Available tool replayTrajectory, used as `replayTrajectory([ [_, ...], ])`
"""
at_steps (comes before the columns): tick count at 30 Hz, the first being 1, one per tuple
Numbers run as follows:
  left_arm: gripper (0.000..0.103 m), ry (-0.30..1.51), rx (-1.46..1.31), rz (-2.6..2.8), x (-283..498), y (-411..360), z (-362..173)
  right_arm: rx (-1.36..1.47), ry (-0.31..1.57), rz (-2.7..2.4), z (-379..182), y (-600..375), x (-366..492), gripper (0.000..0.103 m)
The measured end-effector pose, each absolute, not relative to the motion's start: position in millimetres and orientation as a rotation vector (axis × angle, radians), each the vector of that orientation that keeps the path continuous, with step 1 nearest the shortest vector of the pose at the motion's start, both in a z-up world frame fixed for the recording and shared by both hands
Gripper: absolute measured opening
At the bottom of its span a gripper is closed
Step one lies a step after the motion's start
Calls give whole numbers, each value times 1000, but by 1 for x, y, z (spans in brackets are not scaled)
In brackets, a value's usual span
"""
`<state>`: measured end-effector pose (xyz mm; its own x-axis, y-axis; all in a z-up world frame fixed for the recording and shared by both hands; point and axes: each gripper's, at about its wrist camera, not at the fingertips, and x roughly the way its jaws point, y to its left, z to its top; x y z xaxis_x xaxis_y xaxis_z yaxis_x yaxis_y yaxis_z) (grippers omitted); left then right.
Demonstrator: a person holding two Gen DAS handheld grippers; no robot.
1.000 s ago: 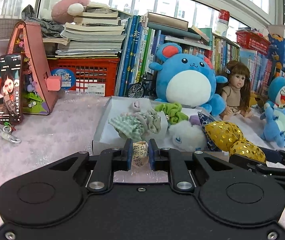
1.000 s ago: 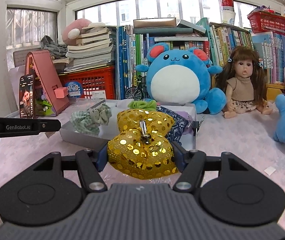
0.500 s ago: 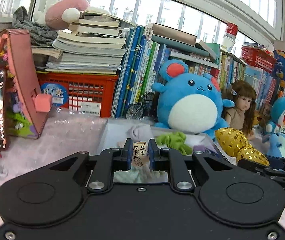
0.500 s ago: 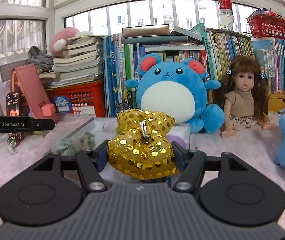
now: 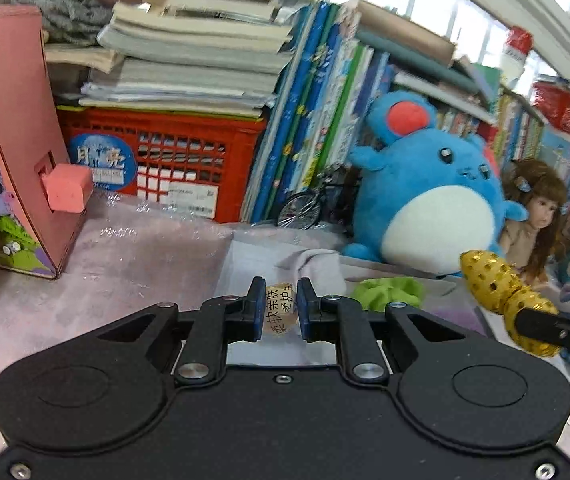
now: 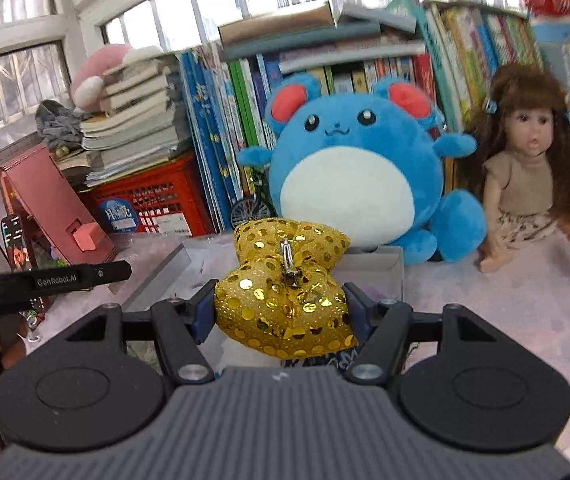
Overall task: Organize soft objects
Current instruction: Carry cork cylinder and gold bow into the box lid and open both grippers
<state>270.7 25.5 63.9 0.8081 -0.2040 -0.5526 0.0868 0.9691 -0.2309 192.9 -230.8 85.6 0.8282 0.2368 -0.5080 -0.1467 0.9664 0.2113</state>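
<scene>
Pink tabletop; gold sequined bow

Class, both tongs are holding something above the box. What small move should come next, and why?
Probably lower the right tongs and set the gold bow into the white box just below. The left tongs grip a small labelled item, which can follow.

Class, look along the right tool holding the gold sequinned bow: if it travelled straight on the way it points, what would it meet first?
Probably the far wall of the shallow white box, just beyond the gold sequinned bow gripped in the right tool. The big blue plush toy sits right behind; depth is hard to judge.
</scene>
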Motion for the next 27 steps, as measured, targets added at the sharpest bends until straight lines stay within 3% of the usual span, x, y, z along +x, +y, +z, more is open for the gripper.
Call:
replayTrajectory([
  [11, 16, 669, -145, -142, 287, 8, 33, 254, 658, 182, 63, -228, 247, 68],
  [27, 16, 698, -125, -145, 293, -1, 15, 229, 709, 161, 28, -225, 258, 69],
])
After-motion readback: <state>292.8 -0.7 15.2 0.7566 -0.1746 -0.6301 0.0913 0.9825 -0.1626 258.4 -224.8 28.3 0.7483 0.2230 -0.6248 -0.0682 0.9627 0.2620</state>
